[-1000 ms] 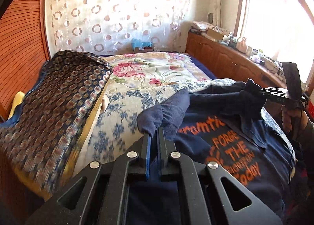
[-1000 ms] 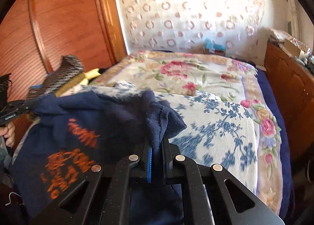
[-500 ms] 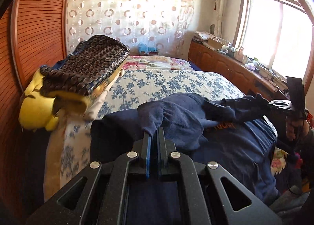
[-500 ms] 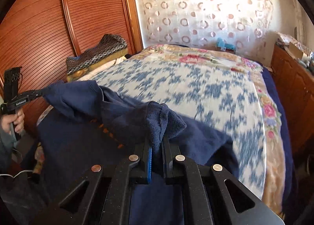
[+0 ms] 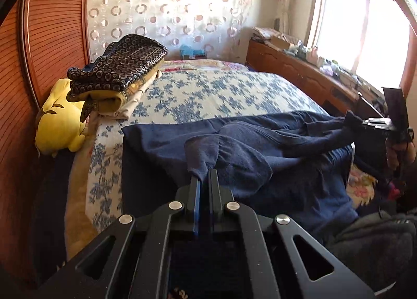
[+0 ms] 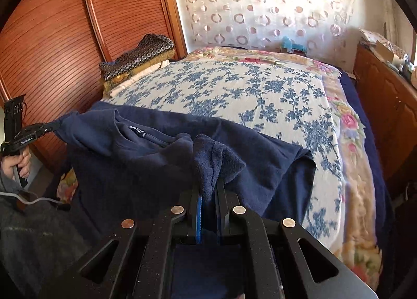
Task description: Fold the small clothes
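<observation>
Pinching the navy sweatshirt (image 5: 260,147), left tool (image 5: 204,181) and right tool (image 6: 208,192), folded blankets (image 5: 122,74) well beyond.

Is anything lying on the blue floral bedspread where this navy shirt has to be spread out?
Nothing visible. The navy shirt, pinched by the left gripper and right gripper, faces open bedspread. The folded stack and yellow plush sit off along the wardrobe-side edge.

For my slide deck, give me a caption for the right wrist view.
Right gripper and left gripper pinch a navy shirt over the floral bedspread.
</observation>
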Action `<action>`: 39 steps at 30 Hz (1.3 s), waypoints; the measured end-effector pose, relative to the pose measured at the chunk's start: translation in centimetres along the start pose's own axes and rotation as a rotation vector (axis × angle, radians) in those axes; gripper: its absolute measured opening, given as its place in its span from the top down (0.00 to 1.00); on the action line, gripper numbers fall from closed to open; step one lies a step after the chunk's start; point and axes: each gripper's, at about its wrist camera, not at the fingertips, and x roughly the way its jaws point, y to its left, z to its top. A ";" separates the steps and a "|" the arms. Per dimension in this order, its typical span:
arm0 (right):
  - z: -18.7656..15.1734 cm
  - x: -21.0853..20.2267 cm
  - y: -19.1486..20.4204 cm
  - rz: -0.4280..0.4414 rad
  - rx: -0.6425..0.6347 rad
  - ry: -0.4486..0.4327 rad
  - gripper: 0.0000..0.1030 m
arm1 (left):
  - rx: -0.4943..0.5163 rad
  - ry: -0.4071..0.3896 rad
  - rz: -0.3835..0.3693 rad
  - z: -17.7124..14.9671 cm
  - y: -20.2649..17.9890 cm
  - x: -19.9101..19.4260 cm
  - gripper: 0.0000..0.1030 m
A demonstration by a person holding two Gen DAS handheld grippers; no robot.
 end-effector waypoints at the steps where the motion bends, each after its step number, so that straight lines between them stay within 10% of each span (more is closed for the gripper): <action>1: -0.2 -0.6 0.3 -0.001 -0.006 0.003 0.93 | 0.006 0.000 0.001 -0.1 -0.1 -0.4 0.94; 14: -1.0 -0.6 1.3 -0.019 0.014 0.061 0.89 | 0.032 0.045 0.024 -0.1 -0.5 0.5 0.93; 20: -0.3 -2.0 1.3 -0.032 -0.015 0.049 0.74 | 0.031 -0.001 0.034 0.5 -0.3 0.0 0.51; 22: 0.0 -2.4 1.2 -0.050 -0.023 0.040 0.70 | 0.009 -0.024 0.029 0.8 0.0 -0.2 0.22; 39: 1.3 2.3 -1.0 -0.165 -0.026 -0.031 0.45 | -0.124 0.035 0.097 3.4 6.8 9.0 0.21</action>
